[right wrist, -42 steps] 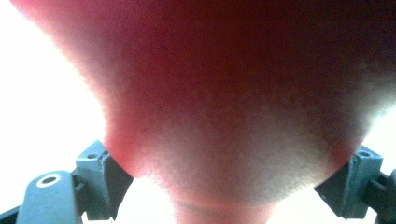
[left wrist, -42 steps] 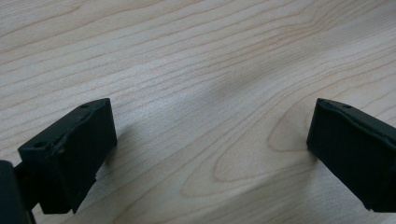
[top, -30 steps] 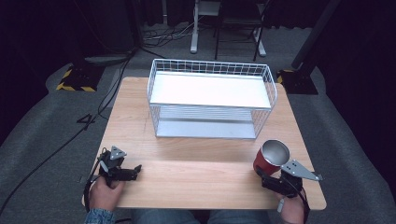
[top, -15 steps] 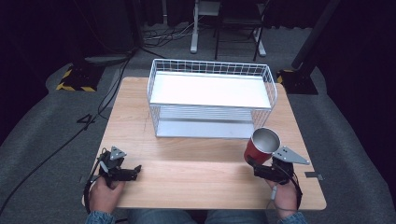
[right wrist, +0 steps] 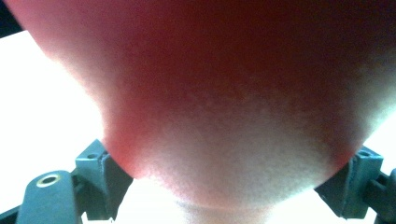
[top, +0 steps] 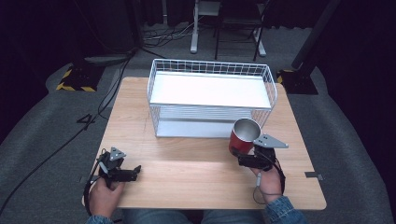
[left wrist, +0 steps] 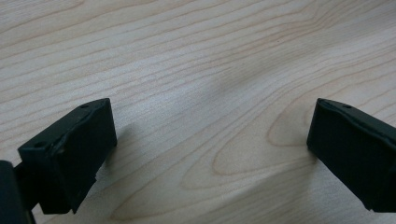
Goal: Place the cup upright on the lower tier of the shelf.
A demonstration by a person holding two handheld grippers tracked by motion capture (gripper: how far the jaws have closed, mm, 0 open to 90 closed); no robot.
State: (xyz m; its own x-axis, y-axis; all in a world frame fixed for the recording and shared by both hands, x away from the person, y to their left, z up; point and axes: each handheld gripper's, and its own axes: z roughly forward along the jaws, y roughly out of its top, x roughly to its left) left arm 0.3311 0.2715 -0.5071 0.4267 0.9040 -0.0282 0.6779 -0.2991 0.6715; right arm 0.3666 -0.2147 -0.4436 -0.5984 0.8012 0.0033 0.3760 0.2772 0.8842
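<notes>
My right gripper (top: pixel 245 156) has its fingers (right wrist: pixel 100 179) pinching the red cup (top: pixel 243 136) from both sides, low on its body; in the right gripper view the cup's red wall bulges out just above them. The cup tilts, its silvery open mouth turned up and toward the wire basket (top: pixel 211 99), which stands just beyond my fingers on the tabletop (top: pixel 187 168). The cup hangs close in front of the basket's near wall, by its lower right corner. My left gripper (top: pixel 122 173) rests well apart at the tabletop's near left, its fingers (left wrist: pixel 70 154) spread wide over bare wood, pinching nothing.
</notes>
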